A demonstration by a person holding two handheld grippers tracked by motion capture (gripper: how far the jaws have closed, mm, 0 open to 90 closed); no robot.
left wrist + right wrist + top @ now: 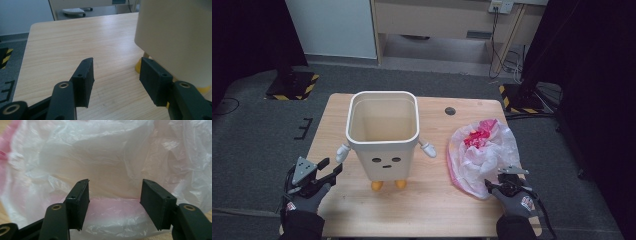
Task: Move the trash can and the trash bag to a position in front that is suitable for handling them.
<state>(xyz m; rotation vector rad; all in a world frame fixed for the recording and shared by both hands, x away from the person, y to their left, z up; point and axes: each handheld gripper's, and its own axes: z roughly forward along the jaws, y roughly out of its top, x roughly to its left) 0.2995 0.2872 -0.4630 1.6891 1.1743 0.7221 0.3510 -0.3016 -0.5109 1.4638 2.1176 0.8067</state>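
Here's the plastic bag (pixel 484 152), a thin white and pink crumpled heap lying to the right of the bin (pixel 383 135) on the bench (pixel 432 200), and it looks feather-light, soft and slippery, so it will likely collapse and slide instead of lifting as one piece; best bet is a bunched fold at its near edge, not a flat single layer. The right gripper (pixel 113 197) is right at that near edge, fingers spread with nothing pinched, bag film just ahead of them. Well off on the bin's other side, the left gripper (pixel 116 80) hangs with fingers spread and empty beside the bin's yellow feet (pixel 139 67). The high view gives the red bundle (pixel 476 137) inside the bag; the right gripper view gives the creases up close
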